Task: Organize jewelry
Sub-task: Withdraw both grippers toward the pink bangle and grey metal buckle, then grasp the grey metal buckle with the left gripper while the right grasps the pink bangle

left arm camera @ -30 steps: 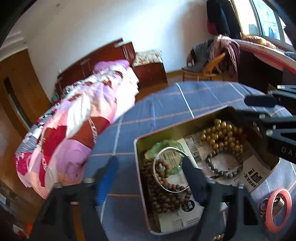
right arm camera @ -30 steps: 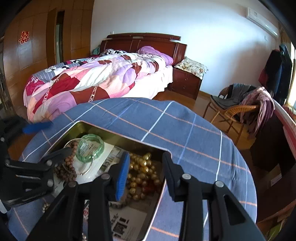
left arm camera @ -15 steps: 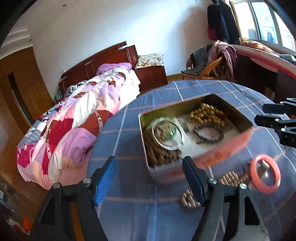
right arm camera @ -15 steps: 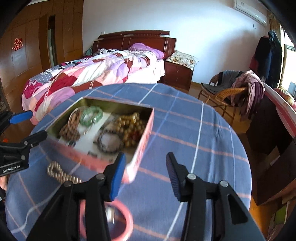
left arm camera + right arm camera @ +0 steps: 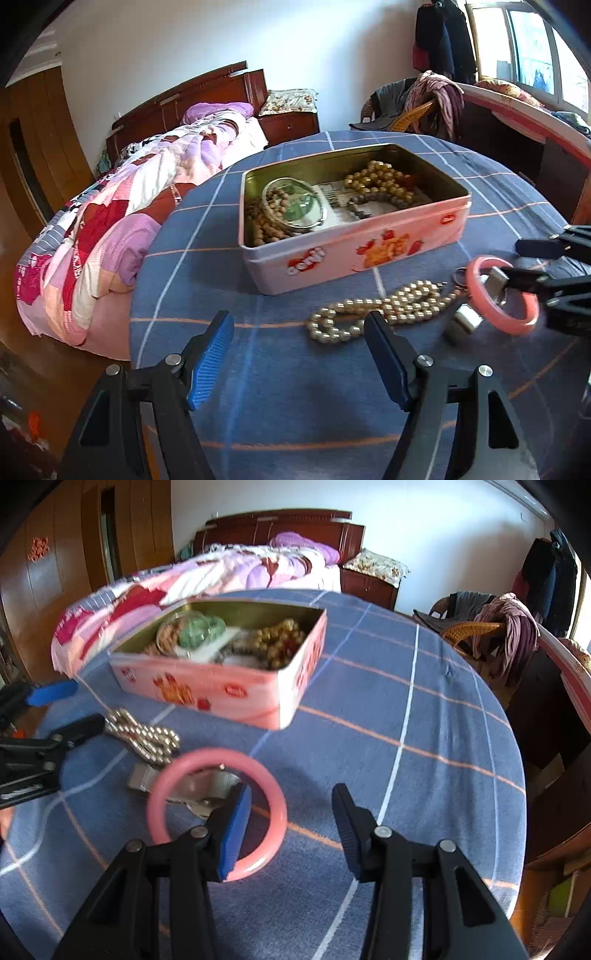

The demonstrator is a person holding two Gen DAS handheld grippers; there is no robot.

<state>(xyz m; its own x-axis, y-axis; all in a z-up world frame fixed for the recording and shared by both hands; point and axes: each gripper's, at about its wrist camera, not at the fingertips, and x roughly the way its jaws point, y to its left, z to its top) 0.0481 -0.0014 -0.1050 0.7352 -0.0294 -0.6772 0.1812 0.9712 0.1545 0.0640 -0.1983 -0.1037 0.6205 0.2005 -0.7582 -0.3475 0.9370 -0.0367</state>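
Observation:
A pink tin (image 5: 354, 236) stands open on the blue checked table; inside lie wooden beads, a silver bangle, a green bangle (image 5: 199, 627) and golden beads (image 5: 376, 182). In front of it on the cloth lie a pearl necklace (image 5: 388, 306), small silver metal pieces (image 5: 463, 321) and a pink bangle (image 5: 218, 755). My right gripper (image 5: 291, 794) is open over the bangle's right side, one finger inside the ring and the other outside, nothing pressed. My left gripper (image 5: 299, 332) is open and empty, low over the cloth just left of the necklace.
The round table's cloth (image 5: 406, 701) drops off at the far and right edges. A bed with a patchwork quilt (image 5: 110, 229) lies beyond the table on the left. A wicker chair (image 5: 472, 631) draped with clothes stands at the back right.
Both grippers have drawn back from above the tin toward the table's near side and come lower. The necklace and pink bangle have come into view, and the right gripper now straddles the bangle's rim.

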